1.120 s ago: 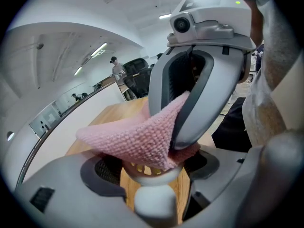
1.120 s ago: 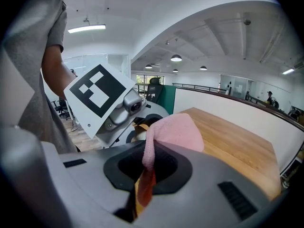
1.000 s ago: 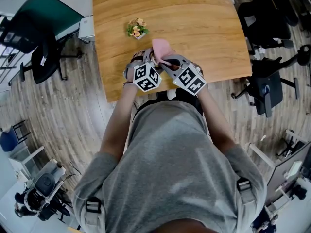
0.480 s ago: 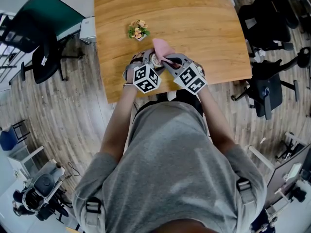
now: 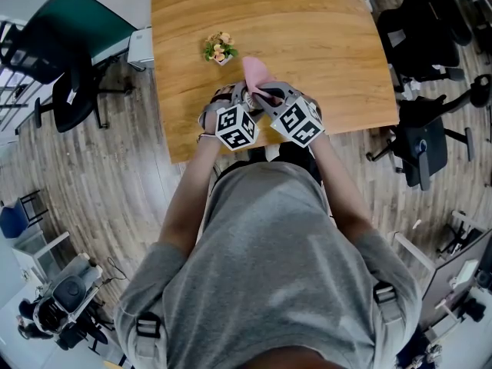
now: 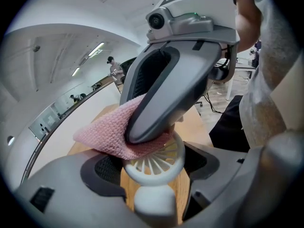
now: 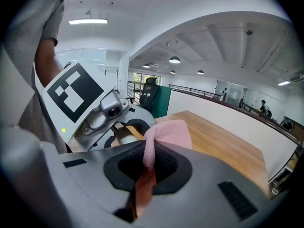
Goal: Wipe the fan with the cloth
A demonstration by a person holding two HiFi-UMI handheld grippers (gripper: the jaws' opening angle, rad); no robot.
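A small white fan [image 6: 153,161] with a round grille stands between the jaws of my left gripper [image 6: 153,172], which is shut on its stem. The pink cloth [image 6: 108,136] lies folded over the top of the grille, pressed there by my right gripper [image 6: 159,99]. In the right gripper view the cloth [image 7: 169,133] is pinched in the shut right gripper [image 7: 148,169]. In the head view both grippers, left [image 5: 231,98] and right [image 5: 263,95], sit close together near the table's front edge, with the cloth [image 5: 256,73] sticking out beyond them.
A little pot of flowers [image 5: 219,48] stands on the wooden table [image 5: 323,44] just beyond the grippers. Black office chairs stand on the floor at the left [image 5: 69,91] and right [image 5: 423,141] of the table.
The right gripper has tilted slightly with the cloth against the fan. Both grippers stay in nearly the same place.
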